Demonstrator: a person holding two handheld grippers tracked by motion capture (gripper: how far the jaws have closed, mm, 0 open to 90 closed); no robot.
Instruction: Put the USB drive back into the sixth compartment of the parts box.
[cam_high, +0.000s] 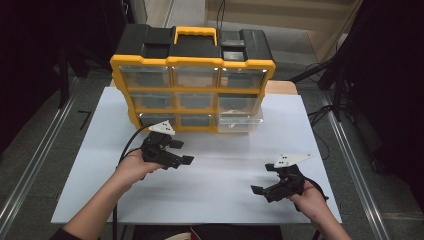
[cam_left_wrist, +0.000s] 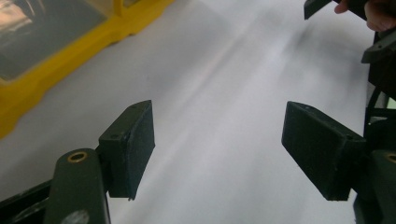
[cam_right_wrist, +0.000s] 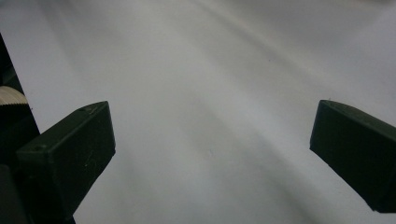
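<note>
Yellow drawer cabinet (cam_high: 192, 95) stands just beyond left tool (cam_high: 181, 151), spread, gripping nothing.

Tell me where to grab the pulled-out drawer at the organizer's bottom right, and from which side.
Take the drawer by its clear front lip, coming from the front, probably with the right gripper, nearer that side and open. It sticks out past the organizer face, so its front edge is the exposed part; the sides sit inside the yellow frame.

Readable text: none anywhere.
Drawer cabinet (cam_high: 192, 82), far side of the surface (cam_high: 215, 175): no legible label, brand or number.
Drawer fronts: clear, unmarked.
Surface: plain white, no signs.
</note>
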